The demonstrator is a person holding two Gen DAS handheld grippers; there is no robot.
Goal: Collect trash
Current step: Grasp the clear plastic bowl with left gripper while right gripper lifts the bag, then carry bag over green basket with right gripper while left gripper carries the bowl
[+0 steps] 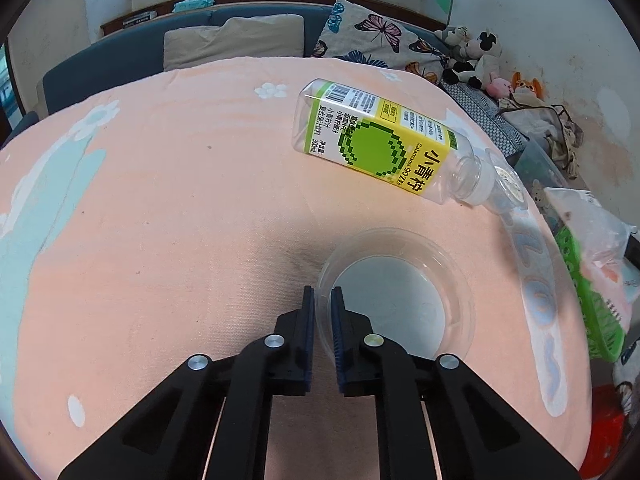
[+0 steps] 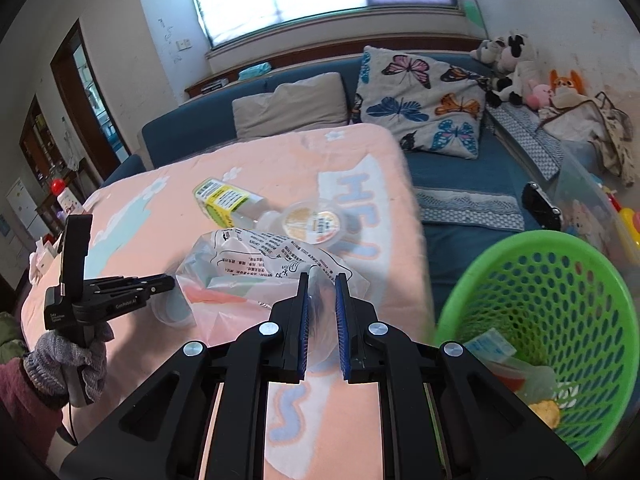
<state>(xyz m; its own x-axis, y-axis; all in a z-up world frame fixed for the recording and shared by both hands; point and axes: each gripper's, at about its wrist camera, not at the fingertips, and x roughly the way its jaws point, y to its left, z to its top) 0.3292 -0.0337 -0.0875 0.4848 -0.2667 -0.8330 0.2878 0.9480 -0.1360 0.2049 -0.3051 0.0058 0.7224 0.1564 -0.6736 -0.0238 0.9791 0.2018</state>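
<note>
My left gripper (image 1: 323, 294) is shut on the near rim of a clear plastic cup (image 1: 400, 292) that stands on the peach blanket (image 1: 160, 220). In the right wrist view the same left gripper (image 2: 168, 280) shows at the left, held by a gloved hand, with the cup (image 2: 174, 310) under its tips. My right gripper (image 2: 322, 280) is shut on a crumpled clear plastic bag (image 2: 264, 264) with black print, held just above the blanket. An empty bottle (image 1: 380, 140) with a yellow-green label lies on its side farther back. A small sealed cup (image 2: 316, 220) lies beside the bottle (image 2: 226, 200).
A green mesh basket (image 2: 560, 280) stands off the blanket's right edge with some wrappers inside. It also shows as the green basket (image 1: 592, 300) in the left wrist view. A blue sofa (image 2: 460, 172) with cushions and plush toys runs behind and to the right.
</note>
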